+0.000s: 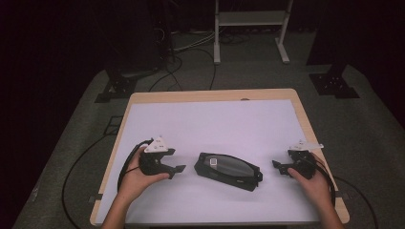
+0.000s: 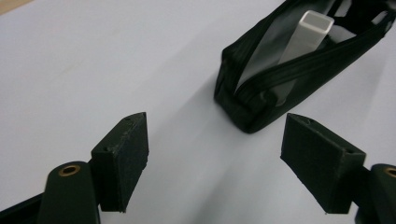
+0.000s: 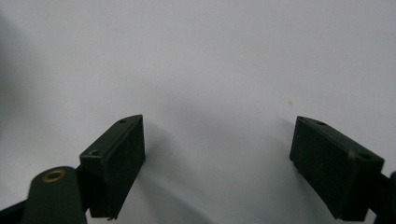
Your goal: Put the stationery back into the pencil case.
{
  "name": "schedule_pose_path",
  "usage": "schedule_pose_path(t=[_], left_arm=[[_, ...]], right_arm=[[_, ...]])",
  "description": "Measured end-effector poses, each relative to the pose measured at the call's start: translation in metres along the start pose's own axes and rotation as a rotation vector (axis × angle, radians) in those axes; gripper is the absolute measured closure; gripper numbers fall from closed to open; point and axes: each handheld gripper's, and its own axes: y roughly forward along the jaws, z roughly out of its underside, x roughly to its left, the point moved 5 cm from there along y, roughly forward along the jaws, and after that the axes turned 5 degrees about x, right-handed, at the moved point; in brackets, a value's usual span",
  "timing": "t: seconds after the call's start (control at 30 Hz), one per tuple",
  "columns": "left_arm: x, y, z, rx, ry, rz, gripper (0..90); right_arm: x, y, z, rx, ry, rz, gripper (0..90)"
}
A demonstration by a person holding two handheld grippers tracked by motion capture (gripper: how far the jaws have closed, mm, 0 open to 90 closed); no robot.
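High view: your surface (image 1: 210, 119) is a wooden top under a pale sheet, standing on grey carpet in a dark room. A white metal frame (image 1: 250, 28) stands behind; cables (image 1: 191, 52) trail across the floor. A black zip pouch (image 1: 228, 171) lies near the front, between your left gripper (image 1: 179, 169) and your right gripper (image 1: 276, 165), touching neither.

Left gripper view: your jaws stand wide with nothing between them. The pouch (image 2: 299, 65) lies just ahead, unzipped, with a pale square tube (image 2: 306, 35) inside.

Right gripper view: your jaws stand wide over bare sheet (image 3: 210, 65).
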Motion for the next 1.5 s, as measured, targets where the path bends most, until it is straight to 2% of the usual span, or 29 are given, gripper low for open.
schedule_pose_path(t=[0.13,0.2,0.37,0.53,0.73,1.0,1.23,1.4,1.5], left_arm=[[0.004,-0.005,0.010,-0.002,-0.039,-0.030,20.8],[0.007,-0.009,0.016,0.004,-0.062,-0.063,20.8],[0.012,-0.013,0.028,0.017,-0.107,-0.112,20.8],[0.014,-0.018,0.039,0.026,-0.131,-0.141,20.2],[0.019,-0.025,0.059,0.049,-0.182,-0.170,17.7],[0.021,-0.025,0.085,0.097,-0.237,-0.208,9.9],[0.018,-0.024,0.106,0.136,-0.249,-0.220,8.7],[0.015,-0.024,0.113,0.116,-0.238,-0.231,8.6],[0.013,-0.022,0.115,0.106,-0.207,-0.258,7.9]], right_arm=[[0.000,0.000,0.000,0.000,0.000,0.000,16.8],[0.000,0.000,0.000,0.000,0.000,0.000,16.8],[0.000,0.000,0.000,0.000,-0.001,0.001,16.8],[0.000,0.000,0.000,0.000,0.000,0.000,16.8],[0.000,0.000,0.000,0.000,-0.001,0.000,16.8],[0.000,0.000,0.000,0.000,-0.001,0.001,16.8],[0.000,0.000,0.000,0.000,-0.001,0.001,16.9],[0.000,0.000,0.000,0.000,-0.001,0.001,16.8],[0.000,0.000,0.000,0.000,-0.001,0.001,16.8]])
